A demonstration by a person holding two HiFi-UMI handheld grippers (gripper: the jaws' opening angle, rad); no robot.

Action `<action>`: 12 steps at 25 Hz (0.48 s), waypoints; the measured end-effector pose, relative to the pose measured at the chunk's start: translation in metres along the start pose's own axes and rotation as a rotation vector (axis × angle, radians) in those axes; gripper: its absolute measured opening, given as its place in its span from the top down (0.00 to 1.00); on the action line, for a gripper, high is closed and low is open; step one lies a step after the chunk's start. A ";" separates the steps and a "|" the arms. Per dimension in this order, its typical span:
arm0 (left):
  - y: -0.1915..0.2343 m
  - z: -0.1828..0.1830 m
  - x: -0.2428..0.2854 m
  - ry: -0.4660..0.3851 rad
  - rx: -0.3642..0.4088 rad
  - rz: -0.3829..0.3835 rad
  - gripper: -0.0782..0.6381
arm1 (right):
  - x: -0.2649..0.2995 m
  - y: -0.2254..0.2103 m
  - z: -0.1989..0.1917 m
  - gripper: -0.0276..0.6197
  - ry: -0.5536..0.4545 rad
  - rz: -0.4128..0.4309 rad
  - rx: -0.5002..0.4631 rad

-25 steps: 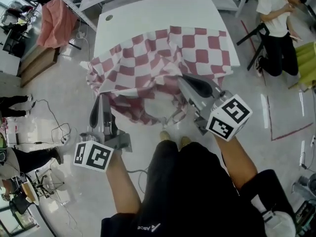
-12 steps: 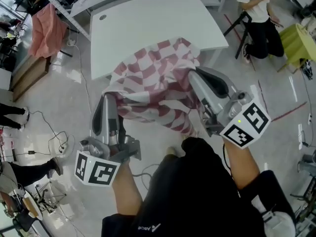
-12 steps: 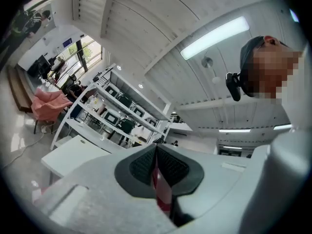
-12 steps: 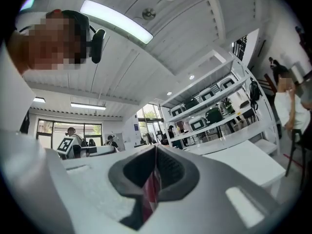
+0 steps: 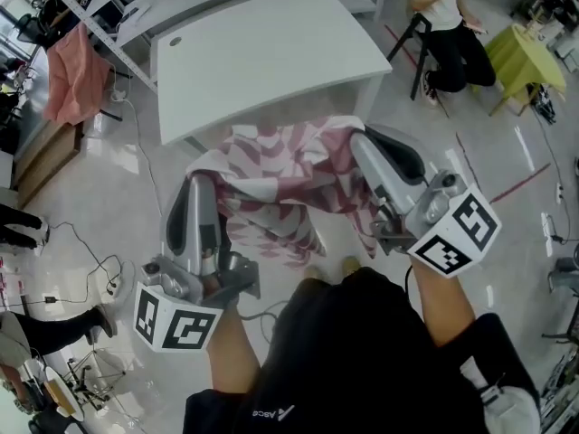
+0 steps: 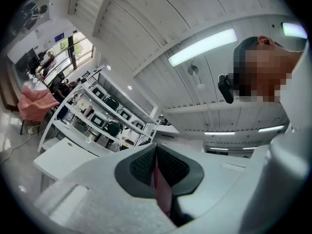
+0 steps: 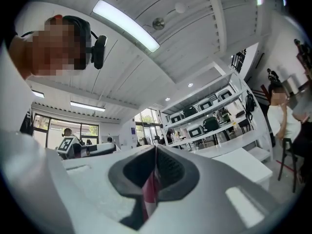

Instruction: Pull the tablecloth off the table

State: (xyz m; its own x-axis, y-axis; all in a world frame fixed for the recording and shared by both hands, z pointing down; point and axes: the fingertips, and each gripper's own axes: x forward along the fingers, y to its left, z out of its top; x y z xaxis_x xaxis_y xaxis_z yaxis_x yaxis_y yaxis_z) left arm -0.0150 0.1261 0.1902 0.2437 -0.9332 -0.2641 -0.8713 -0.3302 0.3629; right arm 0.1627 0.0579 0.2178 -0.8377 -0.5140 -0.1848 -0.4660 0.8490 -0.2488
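tablecloth (image 5: 280, 174): red and white, bunched up, hangs just in front of the table (image 5: 262, 52), not on top.
left gripper (image 5: 201, 184): jaws squeeze 1 cloth edge.
right gripper (image 5: 364, 141): jaws squeeze the other edge.
step: pull looks done.
next: lift cloth clear of the floor (image 5: 507, 242).

Tablecloth (image 5: 280, 183) is hanging between the two grippers, on the near side of the bench (image 5: 262, 52).
Left gripper (image 5: 197, 181) is pinching its left end and right gripper (image 5: 362, 138) its right end, with cloth sitting between each set of jaws. The middle is sagging over the floor (image 5: 136, 206), just ahead of the person's shoes (image 5: 308, 270). Shelving (image 6: 97, 121) is standing behind the bench, a draped cloth (image 5: 68, 75) is hanging off to its left, and a seated person (image 5: 443, 21) is sitting to its right. Cables (image 5: 99, 251) are lying on the floor at far left.
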 end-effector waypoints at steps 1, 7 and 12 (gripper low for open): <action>-0.004 0.002 -0.002 -0.003 0.009 0.005 0.88 | -0.004 0.003 0.002 0.94 -0.003 0.007 0.001; -0.026 -0.015 0.005 -0.008 0.049 0.061 0.88 | -0.031 -0.012 0.005 0.94 -0.003 0.041 -0.002; -0.045 -0.013 0.013 0.014 0.052 0.084 0.88 | -0.047 -0.028 0.029 0.94 -0.002 0.023 -0.011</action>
State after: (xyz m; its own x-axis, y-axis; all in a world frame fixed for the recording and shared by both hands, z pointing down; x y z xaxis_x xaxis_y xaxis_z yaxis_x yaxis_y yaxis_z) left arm 0.0332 0.1265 0.1820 0.1742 -0.9593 -0.2221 -0.9099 -0.2431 0.3362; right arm 0.2230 0.0550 0.2054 -0.8480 -0.4941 -0.1920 -0.4494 0.8622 -0.2338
